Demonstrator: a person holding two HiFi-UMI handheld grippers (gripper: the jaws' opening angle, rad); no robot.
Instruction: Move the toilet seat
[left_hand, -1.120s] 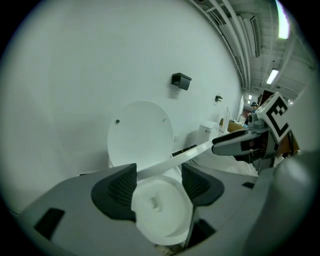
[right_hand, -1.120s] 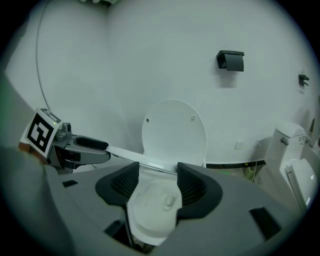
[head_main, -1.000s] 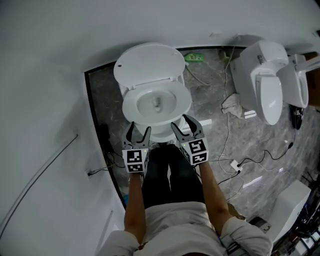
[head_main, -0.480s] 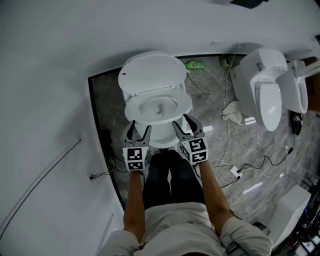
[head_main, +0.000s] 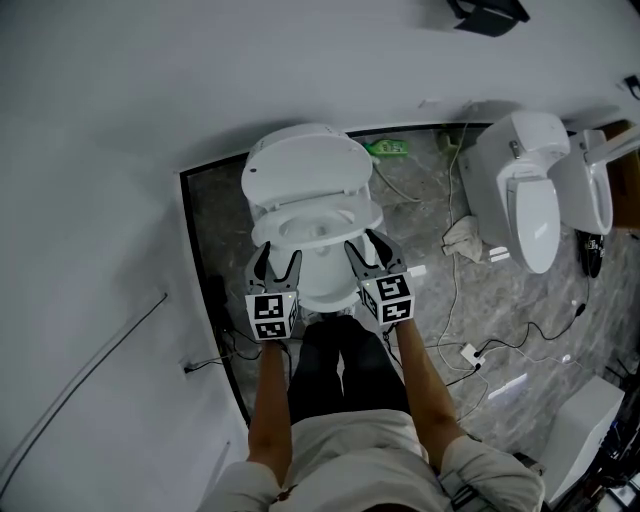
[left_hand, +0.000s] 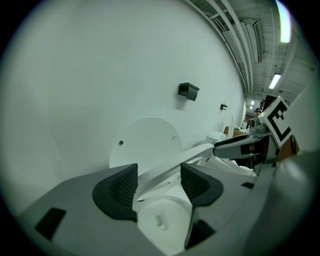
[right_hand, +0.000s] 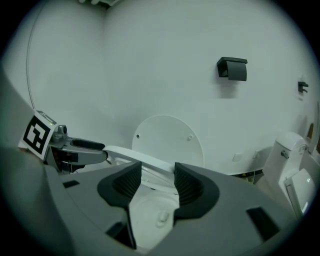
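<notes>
A white toilet stands against the wall with its round lid (head_main: 305, 165) upright. The toilet seat (head_main: 372, 215) is tilted up off the bowl (head_main: 322, 280). My left gripper (head_main: 277, 265) grips the seat's front left and my right gripper (head_main: 368, 252) its front right. In the left gripper view the seat (left_hand: 165, 167) slants across the gap of the left gripper (left_hand: 157, 182), touching both pads. In the right gripper view the seat (right_hand: 150, 162) crosses between the tips of the right gripper (right_hand: 157, 182), whose jaws are closing on it.
A second white toilet (head_main: 530, 180) stands to the right on the grey marble floor (head_main: 470, 290). Cables (head_main: 455, 250) and a white plug block (head_main: 468, 353) lie between them. The white wall (head_main: 100, 200) runs close on the left. A black holder (right_hand: 232, 68) hangs on the wall.
The seat lay flat on the bowl a second ago; it now stands partly raised toward the lid, with both grippers at its front edge.
</notes>
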